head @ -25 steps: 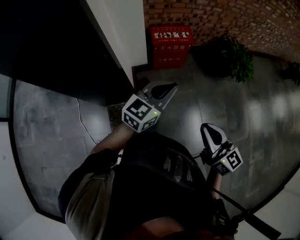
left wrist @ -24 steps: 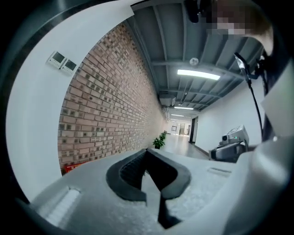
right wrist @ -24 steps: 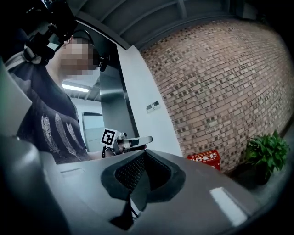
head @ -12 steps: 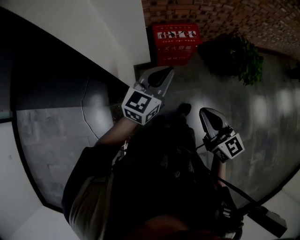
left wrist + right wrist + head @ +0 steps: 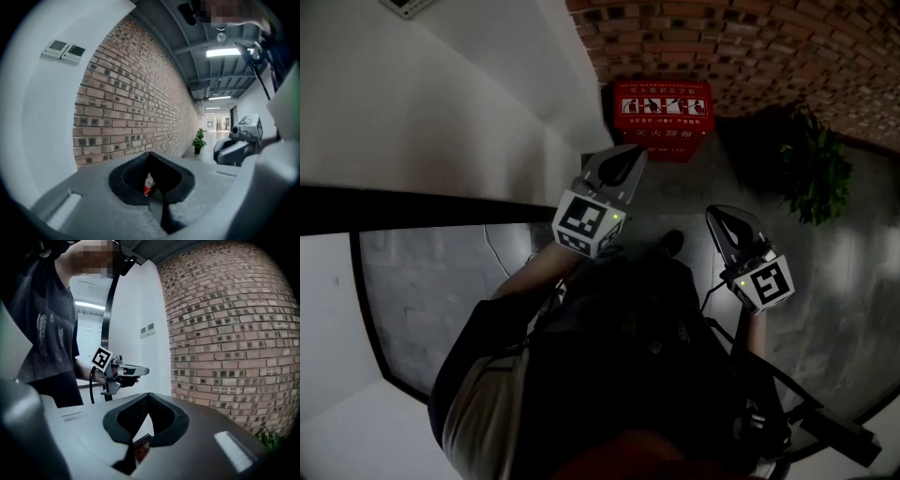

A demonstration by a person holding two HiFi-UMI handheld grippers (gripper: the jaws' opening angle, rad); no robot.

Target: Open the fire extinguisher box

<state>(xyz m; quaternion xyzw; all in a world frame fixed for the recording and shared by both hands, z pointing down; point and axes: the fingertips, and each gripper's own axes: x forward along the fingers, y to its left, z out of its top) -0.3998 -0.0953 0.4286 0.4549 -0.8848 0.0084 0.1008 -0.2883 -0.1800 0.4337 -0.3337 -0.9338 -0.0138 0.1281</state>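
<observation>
The red fire extinguisher box (image 5: pixel 664 117) stands on the floor against the brick wall (image 5: pixel 741 42), its lid with white pictograms facing up and closed. My left gripper (image 5: pixel 625 161) hovers short of the box's near left corner, jaws shut with nothing in them. My right gripper (image 5: pixel 727 218) hangs further back and to the right, jaws also together and empty. In the left gripper view a sliver of red box (image 5: pixel 147 189) shows through the gap under the left gripper (image 5: pixel 150 155). The right gripper (image 5: pixel 148 395) points toward the brick wall, not touching anything.
A white wall (image 5: pixel 469 94) with a black band (image 5: pixel 412 208) runs along the left, ending beside the box. A potted plant (image 5: pixel 814 173) stands right of the box on the glossy grey floor (image 5: pixel 844 281). Two small wall panels (image 5: pixel 64 49) sit on the white wall.
The person has walked toward the box, which now sits lower and nearer in the head view. Both grippers travelled forward with the body and stayed shut.
</observation>
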